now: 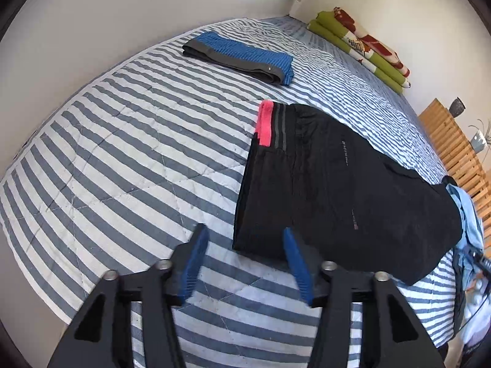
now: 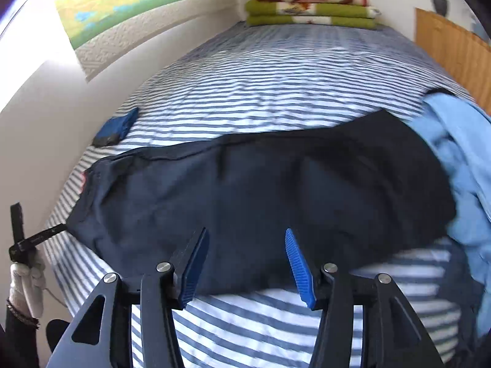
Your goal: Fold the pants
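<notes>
On bed (image 1: 122, 141): left gripper (image 1: 244, 260) jaws apart, empty, at near corner of black pants (image 1: 337, 190), lying partly folded. Right gripper (image 2: 245, 260) likewise spread, empty, over near hem. Judged mid-fold; next: pinch both near corners.

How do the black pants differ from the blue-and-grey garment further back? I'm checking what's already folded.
The black pants are plain black with a pink waistband tab; the blue-and-grey garment is ribbed blue with grey bands. The black pants form a broad, loose shape near the grippers; the blue-and-grey garment is a narrow, tidy bundle. Both lie on the striped bedspread.
</notes>
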`<action>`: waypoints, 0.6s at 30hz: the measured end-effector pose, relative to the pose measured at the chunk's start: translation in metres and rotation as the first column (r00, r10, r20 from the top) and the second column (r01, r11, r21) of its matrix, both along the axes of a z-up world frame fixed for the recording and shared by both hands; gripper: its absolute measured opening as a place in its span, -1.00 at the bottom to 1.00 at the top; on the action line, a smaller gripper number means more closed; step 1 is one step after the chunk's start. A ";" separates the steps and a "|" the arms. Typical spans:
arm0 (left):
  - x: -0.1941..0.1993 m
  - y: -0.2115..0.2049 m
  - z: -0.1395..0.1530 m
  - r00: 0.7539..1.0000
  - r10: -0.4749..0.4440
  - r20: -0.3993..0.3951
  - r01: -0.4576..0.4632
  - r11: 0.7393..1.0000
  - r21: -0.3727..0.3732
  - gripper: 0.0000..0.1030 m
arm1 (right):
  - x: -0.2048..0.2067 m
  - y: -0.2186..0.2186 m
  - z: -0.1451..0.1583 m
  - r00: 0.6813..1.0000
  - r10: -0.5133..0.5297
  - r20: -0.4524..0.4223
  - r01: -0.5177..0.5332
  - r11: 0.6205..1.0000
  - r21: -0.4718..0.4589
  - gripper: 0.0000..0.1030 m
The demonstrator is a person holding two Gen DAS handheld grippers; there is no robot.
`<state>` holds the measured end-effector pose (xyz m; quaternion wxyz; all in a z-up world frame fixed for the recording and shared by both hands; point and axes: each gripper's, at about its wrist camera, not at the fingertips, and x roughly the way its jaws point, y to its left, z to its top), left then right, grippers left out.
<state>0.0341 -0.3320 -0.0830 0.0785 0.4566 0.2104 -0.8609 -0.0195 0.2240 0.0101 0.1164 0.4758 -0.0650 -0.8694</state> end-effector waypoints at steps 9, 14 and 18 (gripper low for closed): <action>-0.038 0.019 -0.034 0.997 0.032 0.066 -0.039 0.993 0.112 -0.08 | 0.014 0.113 -0.062 0.957 -0.268 0.115 0.281 0.952 -0.123 -0.03; -0.045 0.012 -0.037 0.990 0.127 0.061 -0.136 0.974 0.182 -0.61 | -0.022 0.123 -0.086 0.941 -0.313 0.128 0.336 0.906 -0.256 -0.03; -0.047 0.014 -0.028 0.990 0.131 0.052 -0.137 0.978 0.158 -0.75 | -0.045 0.127 -0.089 0.928 -0.357 0.109 0.373 0.872 -0.317 -0.02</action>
